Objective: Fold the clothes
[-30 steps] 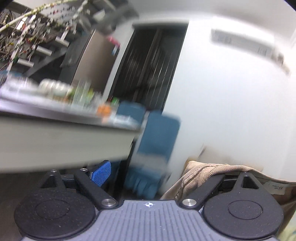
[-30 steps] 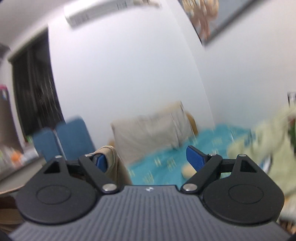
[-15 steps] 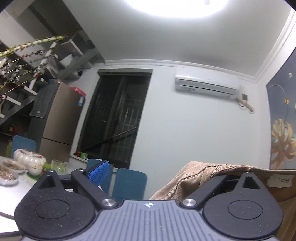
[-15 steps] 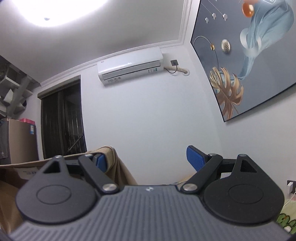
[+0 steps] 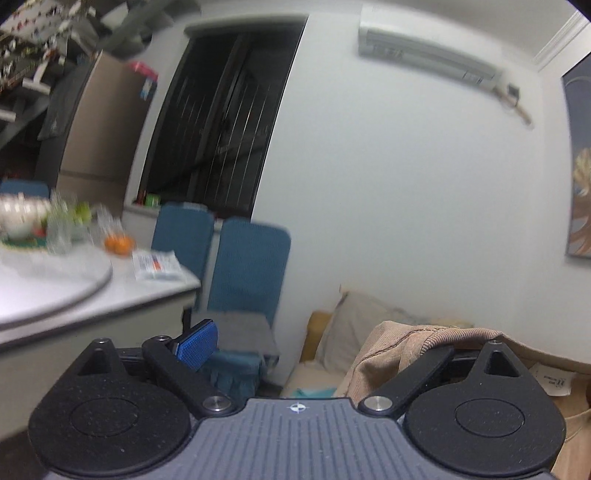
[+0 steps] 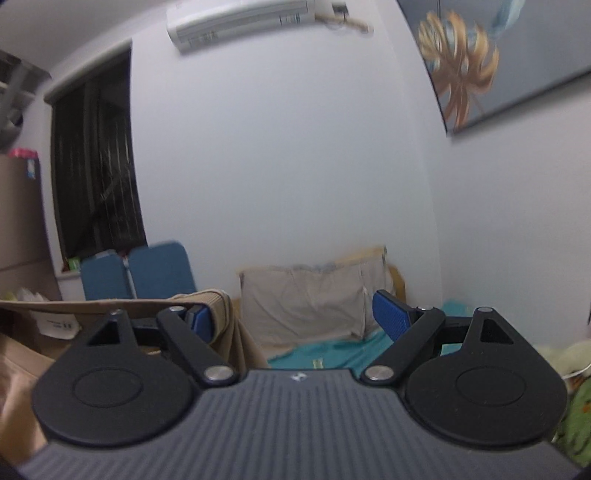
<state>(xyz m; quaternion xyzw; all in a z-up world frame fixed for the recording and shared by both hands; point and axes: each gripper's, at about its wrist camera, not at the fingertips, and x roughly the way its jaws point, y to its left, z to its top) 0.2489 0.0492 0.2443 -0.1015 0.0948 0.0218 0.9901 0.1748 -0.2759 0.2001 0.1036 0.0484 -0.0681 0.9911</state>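
Tan clothing, a ribbed knit garment (image 5: 402, 341), hangs between two handheld claws. In the left wrist view the left gripper (image 5: 319, 345) has its jaws spread wide; one blue pad shows bare, while the other finger is buried under a fold of the garment, which is hooked over that finger rather than pinched. In the right wrist view the right gripper (image 6: 297, 319) is spread wide too, and the garment (image 6: 221, 308) drapes over its one inner finger, with the far pad free and nothing between the jaws. A white care label (image 5: 550, 380) dangles from the cloth, which stretches from one claw across to the other (so each claw carries one end).

By its look, the fabric is soft, light and limp. It should sag and slide off an open finger easily, so a firm pinch on the thicker hemmed edge or a corner seems the safest hold.

Beyond the claws lies a bed with a teal sheet (image 6: 332, 350) and a pale pillow (image 6: 306, 302). Further back stand two blue chairs (image 5: 247, 273) beside a white table (image 5: 110, 291). Farthest are a dark doorway (image 5: 221, 122), a wall air conditioner (image 6: 236, 18) and a leaf painting (image 6: 469, 62).
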